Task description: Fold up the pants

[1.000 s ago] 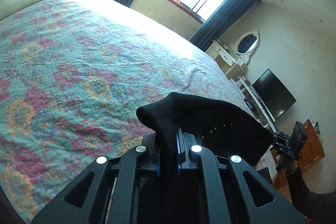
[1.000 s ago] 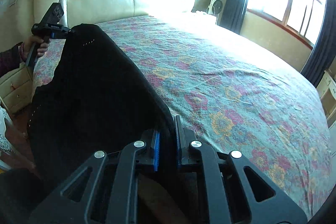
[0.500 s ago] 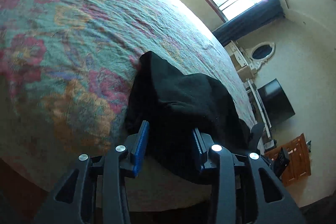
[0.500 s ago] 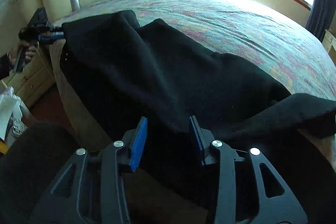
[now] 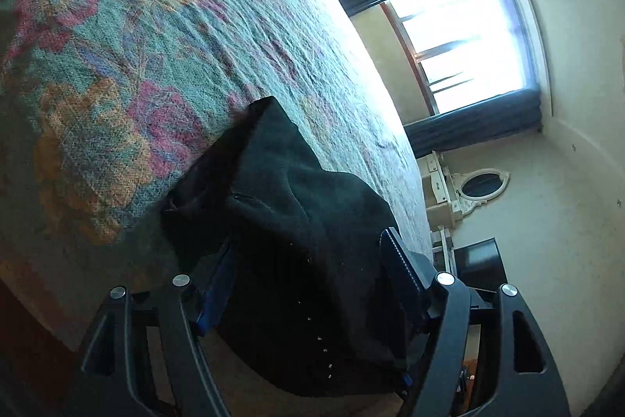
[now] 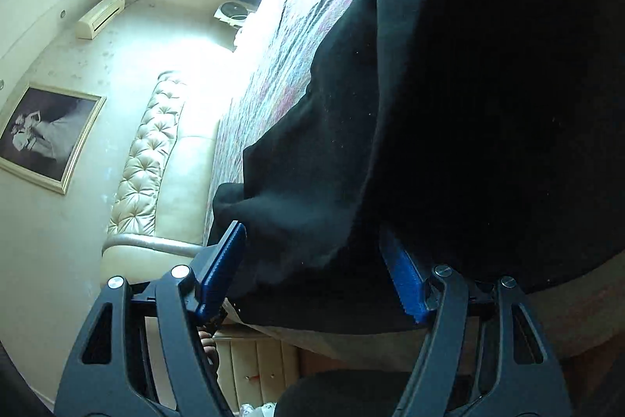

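Observation:
The black pants (image 5: 297,221) lie on the near edge of the bed with the floral cover (image 5: 117,65), partly hanging over the side. My left gripper (image 5: 308,272) is open, its blue pads spread wide on either side of the cloth. In the right wrist view the pants (image 6: 429,104) fill the right half of the frame, draped over the bed edge. My right gripper (image 6: 320,268) is open too, its fingers on both sides of a hanging fold, not pinching it.
A cream tufted headboard (image 6: 156,151) stands at the bed's head, with a framed picture (image 6: 43,135) on the wall. A window with dark curtains (image 5: 468,38), a vanity mirror (image 5: 480,184) and a television (image 5: 476,262) lie beyond the bed. A wooden bedside drawer unit (image 6: 254,362) stands below the bed edge.
Both grippers held the pants up a second ago, laid them on the bed edge and opened. Since half a second ago both have opened wider and tilted closer to the cloth.

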Demonstrator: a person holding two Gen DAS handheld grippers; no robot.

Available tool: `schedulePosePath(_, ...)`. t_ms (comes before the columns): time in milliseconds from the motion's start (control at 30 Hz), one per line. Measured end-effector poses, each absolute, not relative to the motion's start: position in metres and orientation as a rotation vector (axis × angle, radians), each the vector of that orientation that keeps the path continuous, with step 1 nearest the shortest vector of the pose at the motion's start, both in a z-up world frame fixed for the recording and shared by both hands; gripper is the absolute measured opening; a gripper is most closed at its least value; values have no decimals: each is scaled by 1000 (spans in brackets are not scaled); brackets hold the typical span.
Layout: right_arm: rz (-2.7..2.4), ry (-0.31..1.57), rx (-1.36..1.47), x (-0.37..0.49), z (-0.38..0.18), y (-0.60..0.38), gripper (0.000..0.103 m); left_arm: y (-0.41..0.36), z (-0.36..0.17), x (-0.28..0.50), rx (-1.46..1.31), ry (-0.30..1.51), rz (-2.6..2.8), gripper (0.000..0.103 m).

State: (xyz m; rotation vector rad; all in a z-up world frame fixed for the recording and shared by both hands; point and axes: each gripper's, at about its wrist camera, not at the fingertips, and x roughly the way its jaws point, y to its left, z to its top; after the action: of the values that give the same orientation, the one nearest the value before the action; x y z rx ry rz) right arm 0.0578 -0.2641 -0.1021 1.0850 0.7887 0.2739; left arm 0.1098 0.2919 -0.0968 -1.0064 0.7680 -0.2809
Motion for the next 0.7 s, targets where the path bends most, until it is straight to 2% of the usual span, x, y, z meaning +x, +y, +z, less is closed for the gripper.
schedulePosePath(33, 255, 790, 1098, 60, -103, -264, 70, 289, -98, 112, -993, 769, -259, 67)
schedulePosePath(133, 213, 787, 1136, 64, -105, -267, 70, 278, -100, 120, -947, 816, -244, 26)
schedulePosePath(167, 202, 778, 1152, 62, -104, -268, 69, 275, -101, 120, -917, 832, -226, 21)
schedulePosePath(200, 190, 769, 1167, 63, -105, -269, 68, 272, -102, 119, -890, 842, -213, 20)
schedulePosePath(300, 154, 773, 1174, 61, -107, -271, 56, 271, -113, 113, -899, 861, -210, 19)
schedulePosePath(367, 131, 784, 1181, 60, -112, -273, 44, 276, -121, 107, -963, 846, -232, 19)
schedulePosePath(633, 58, 749, 1189, 60, -118, -269, 42, 282, -135, 99, -1042, 829, -286, 19)
schedulePosePath(700, 70, 758, 1163, 66, -117, -265, 33, 279, -139, 104, -1045, 841, -291, 19)
